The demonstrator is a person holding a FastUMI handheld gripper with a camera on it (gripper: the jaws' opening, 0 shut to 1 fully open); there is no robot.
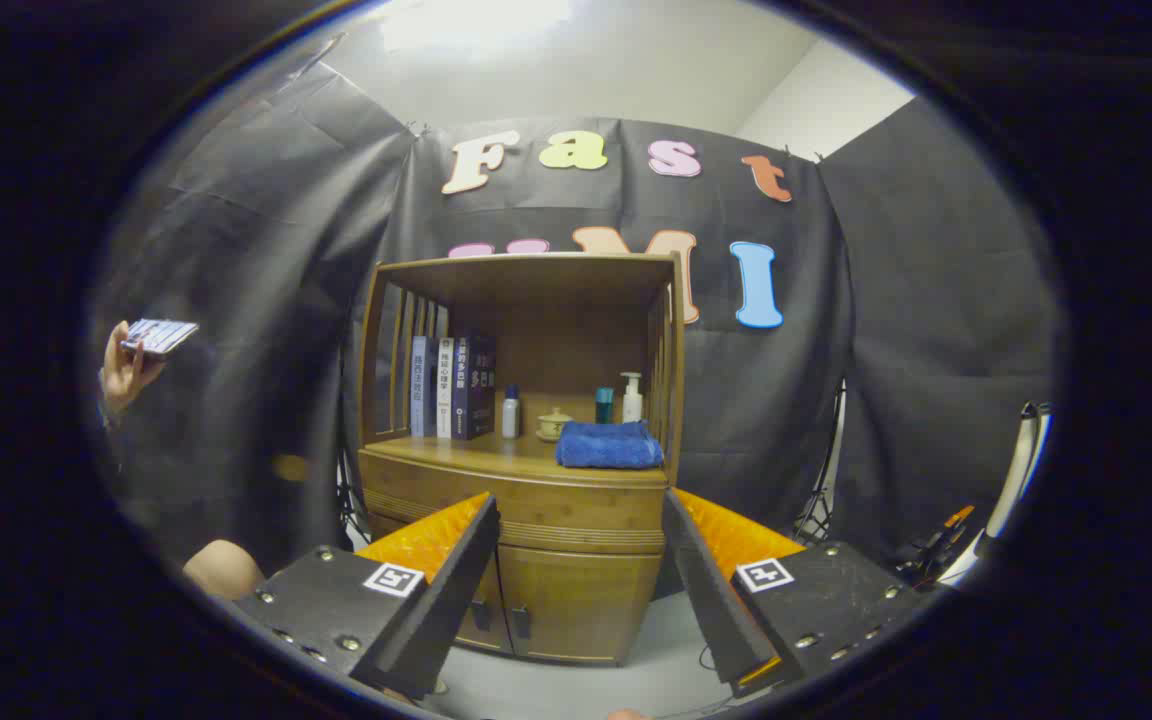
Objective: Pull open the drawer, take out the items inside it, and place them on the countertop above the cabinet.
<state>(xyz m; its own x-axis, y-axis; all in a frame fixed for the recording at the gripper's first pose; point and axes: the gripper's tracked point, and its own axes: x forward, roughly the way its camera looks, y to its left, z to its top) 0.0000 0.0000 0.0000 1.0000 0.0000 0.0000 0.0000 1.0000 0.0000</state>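
A wooden cabinet (521, 470) stands beyond my fingers against the booth wall. Its drawer front (526, 505) runs under the countertop (496, 458) and looks closed; what it holds is hidden. A folded blue towel (609, 446) lies on the right of the countertop. Books (451, 386), small bottles (510, 412), a little lidded cup (555, 424) and a pump bottle (632, 398) stand at the back of the shelf. My gripper (581, 520) is open, well short of the cabinet, with the drawer front and the lower doors (566, 605) seen between the fingers.
A person's hand (126, 370) holds a phone (161, 335) off to the left, and a knee (224, 570) shows by the left finger. Stand legs and cables (921, 550) sit on the floor to the right of the cabinet.
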